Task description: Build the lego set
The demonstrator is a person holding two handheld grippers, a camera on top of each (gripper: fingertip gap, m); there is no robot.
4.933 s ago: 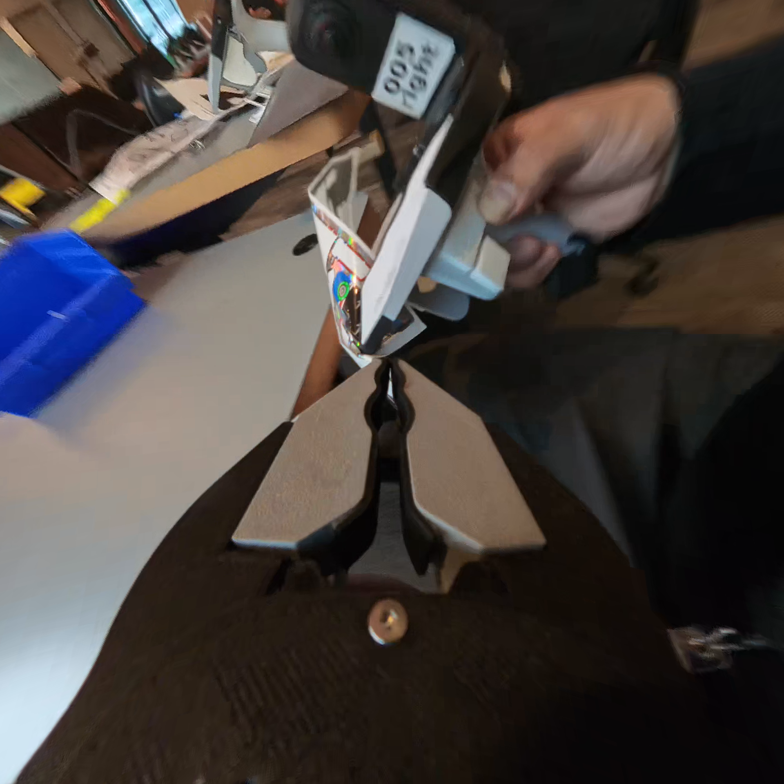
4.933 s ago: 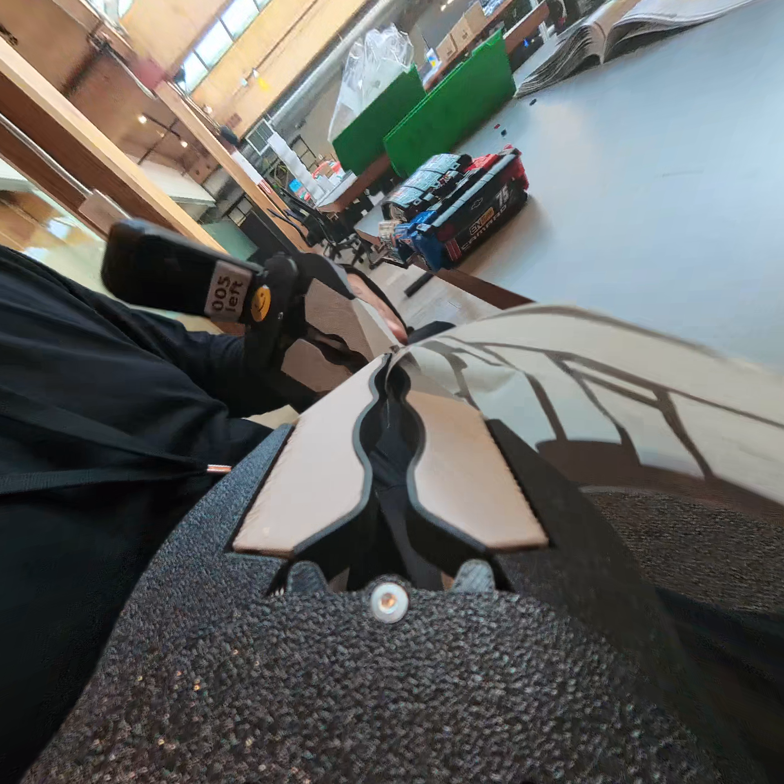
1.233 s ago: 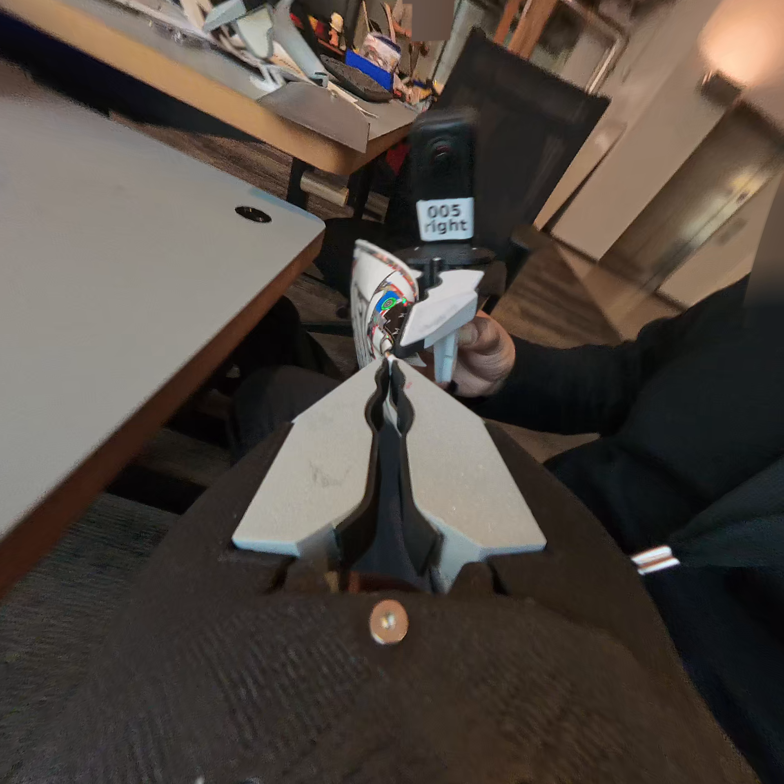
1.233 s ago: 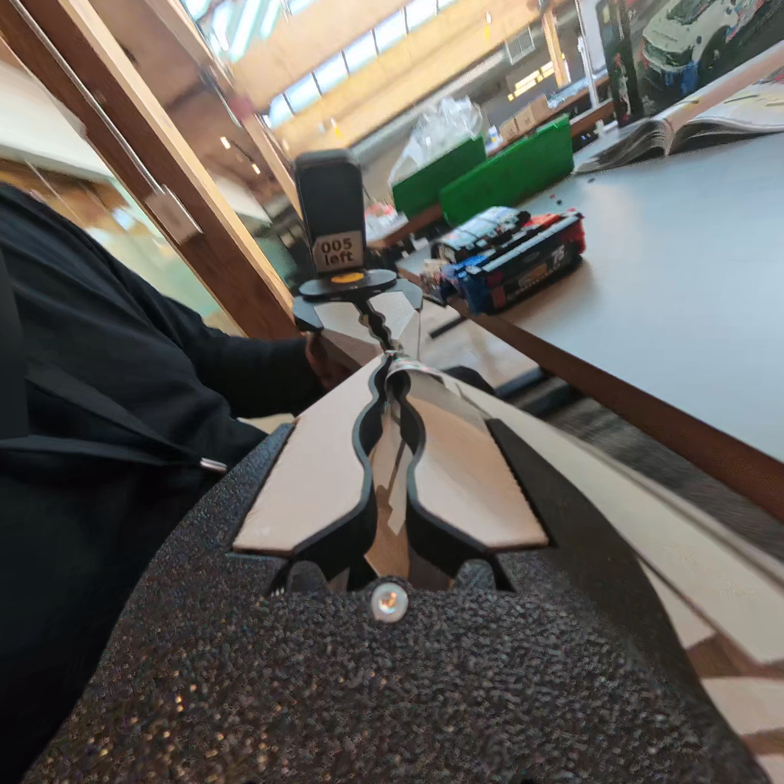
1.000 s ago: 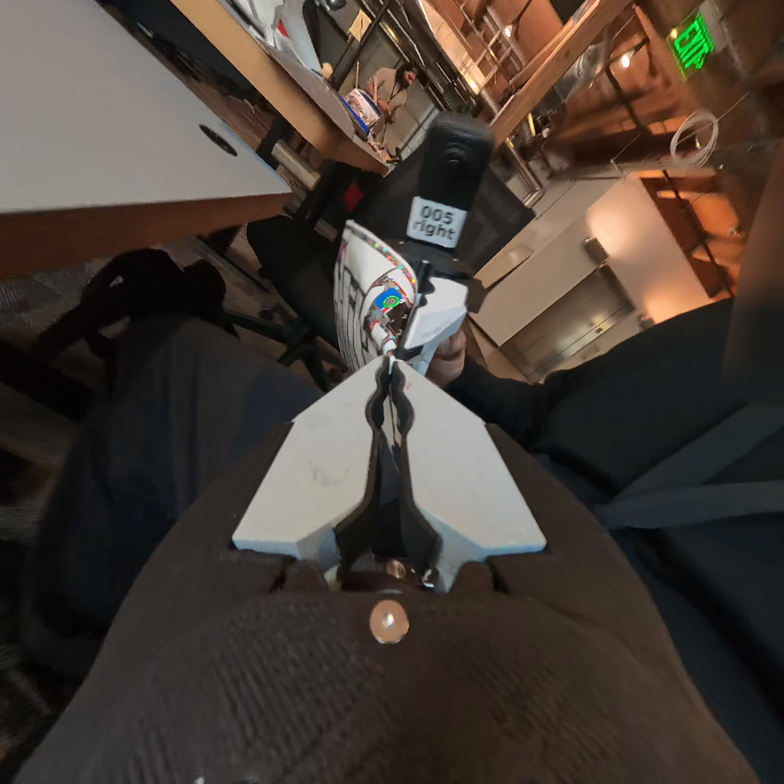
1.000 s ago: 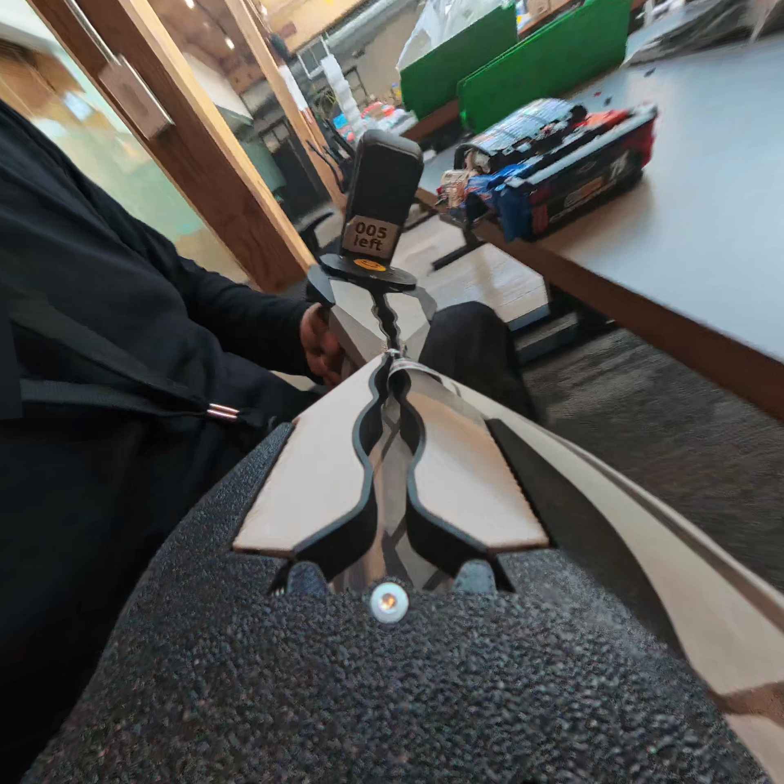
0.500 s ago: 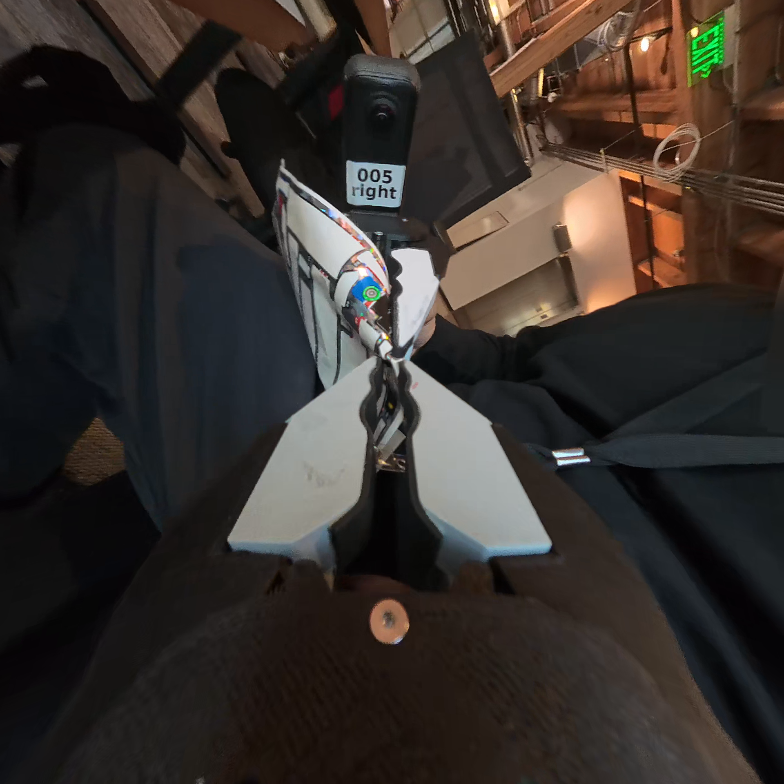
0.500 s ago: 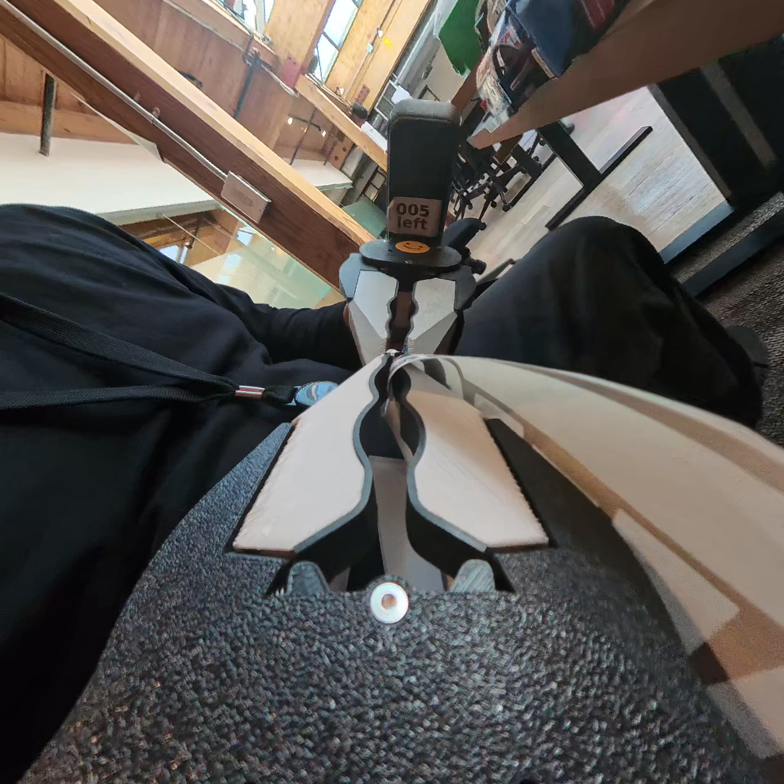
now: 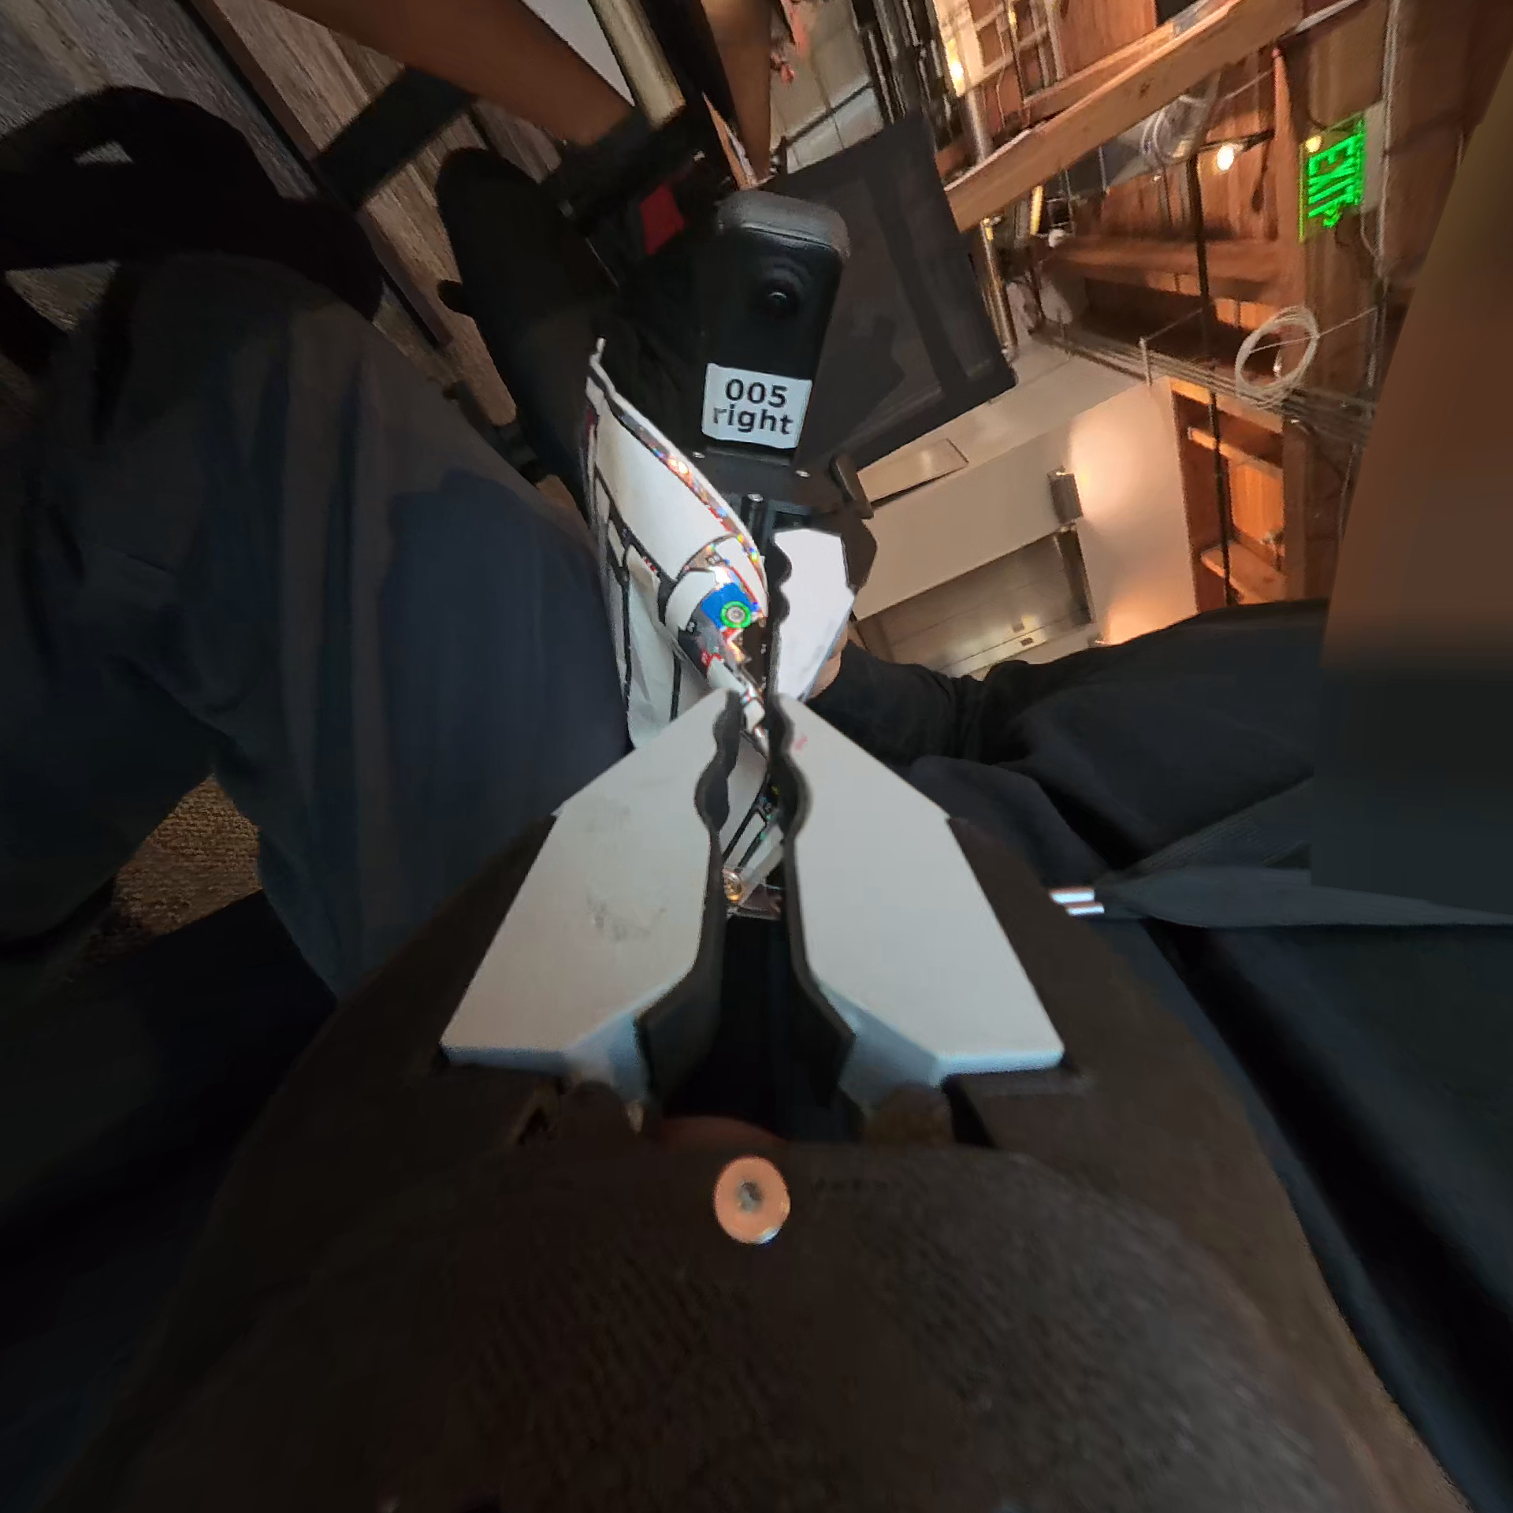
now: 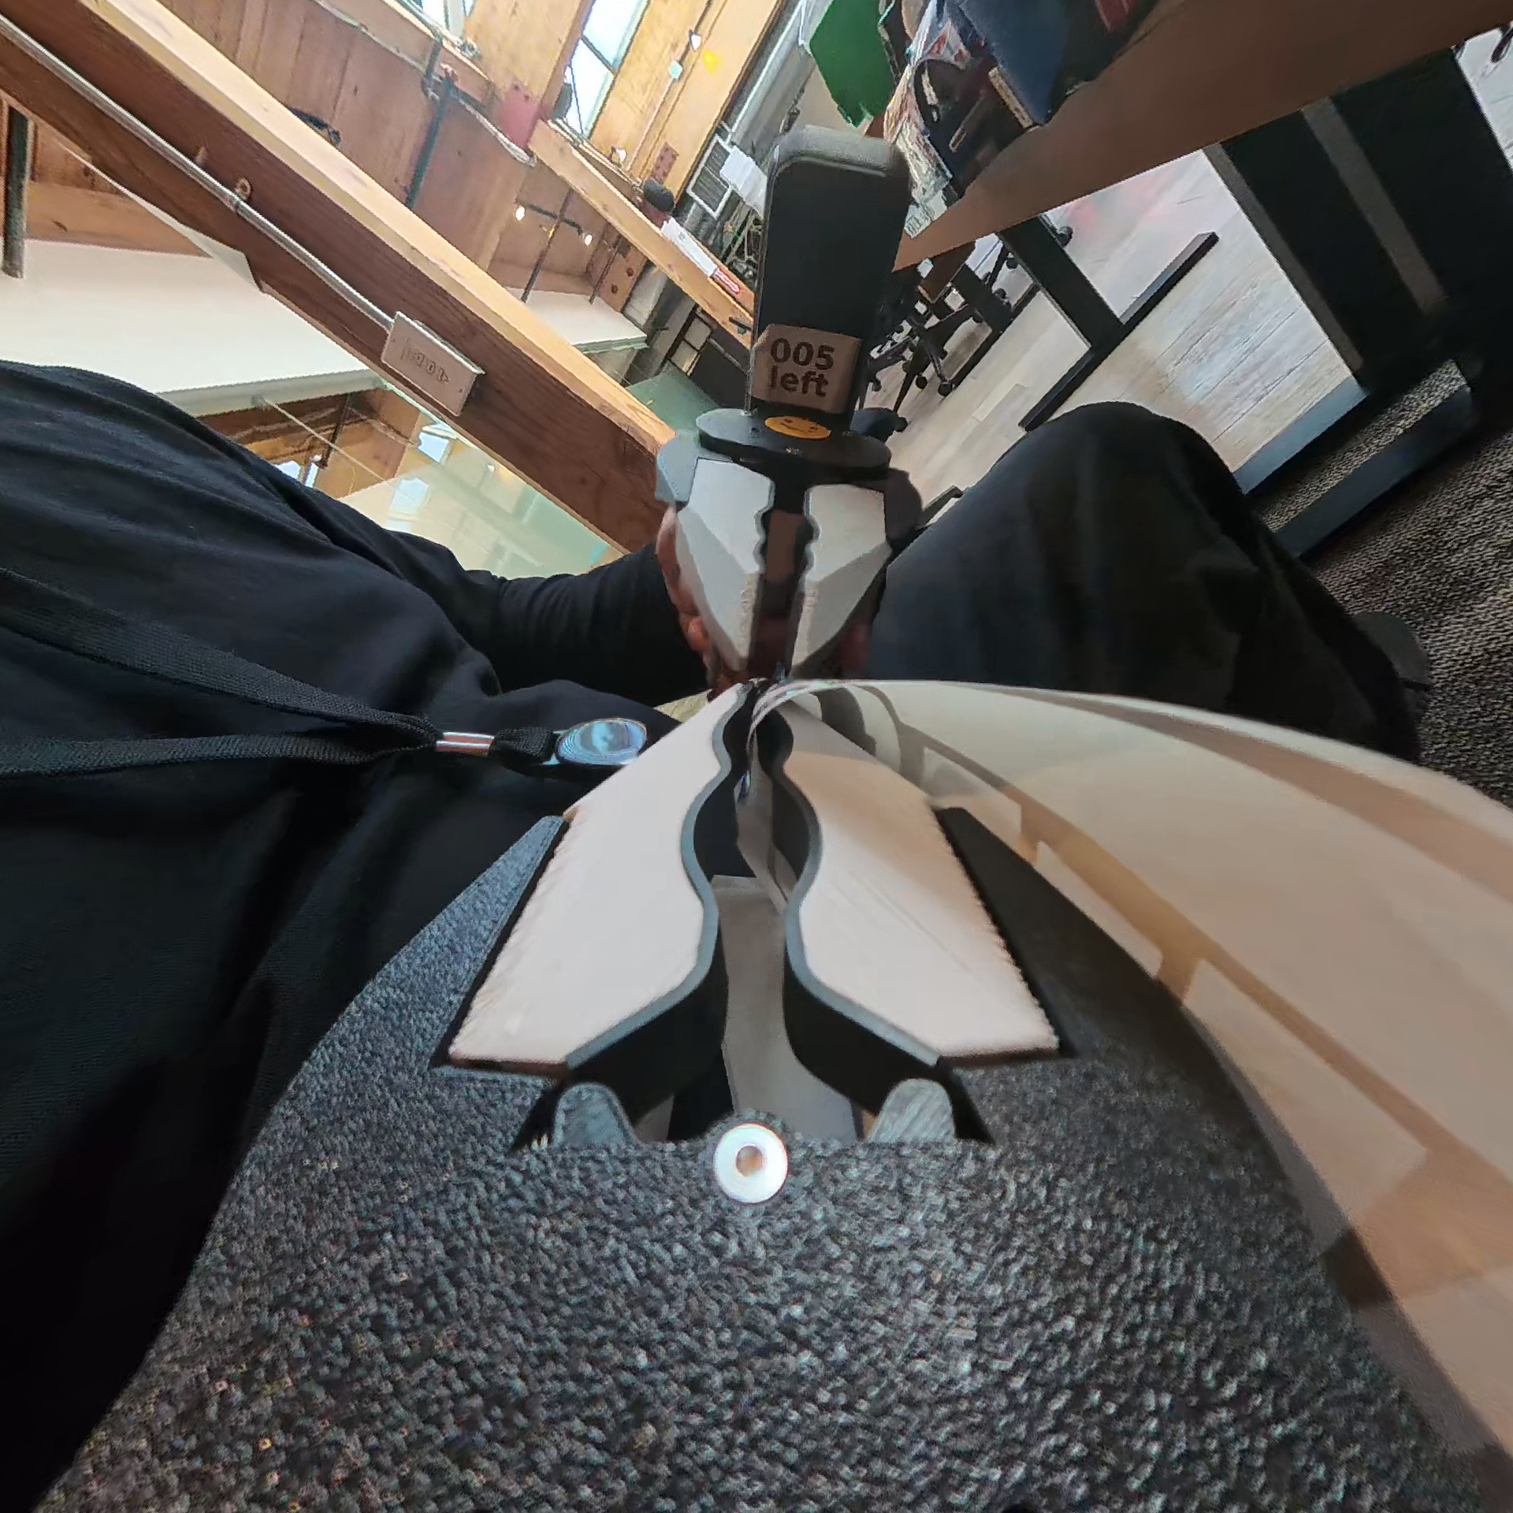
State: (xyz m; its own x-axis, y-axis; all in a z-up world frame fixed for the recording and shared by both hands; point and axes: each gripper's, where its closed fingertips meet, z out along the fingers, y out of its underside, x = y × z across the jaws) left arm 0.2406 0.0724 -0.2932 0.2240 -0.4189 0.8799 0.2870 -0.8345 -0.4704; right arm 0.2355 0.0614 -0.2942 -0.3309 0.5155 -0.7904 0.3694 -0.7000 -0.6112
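A glossy white sticker sheet (image 9: pixel 655 524) with black outlines and shiny coloured stickers hangs between both grippers, over the person's lap. My left gripper (image 9: pixel 755 706) is shut on one edge of it, and a strip of the sheet runs back between its fingers. My right gripper (image 10: pixel 757 694) is shut on the same sheet, which curves away to the right (image 10: pixel 1187 835) in the right wrist view. The two grippers face each other tip to tip: the right one (image 9: pixel 770 655) shows in the left wrist view, the left one (image 10: pixel 782 647) in the right wrist view.
The person's dark trouser legs (image 9: pixel 327 508) and black top (image 10: pixel 205 655) with a lanyard (image 10: pixel 246 720) fill the space below. A table's wooden edge (image 10: pixel 1146 90) and black leg (image 10: pixel 1351 270) stand to the right, over carpet (image 10: pixel 1441 524). A black chair (image 9: pixel 892 270) stands behind. Less than 4 cm separates the two grippers' tips.
Both grippers, still shut on the sheet, have dropped from table height to below the table edge, over the lap. More of the sheet now lies between the left fingers.
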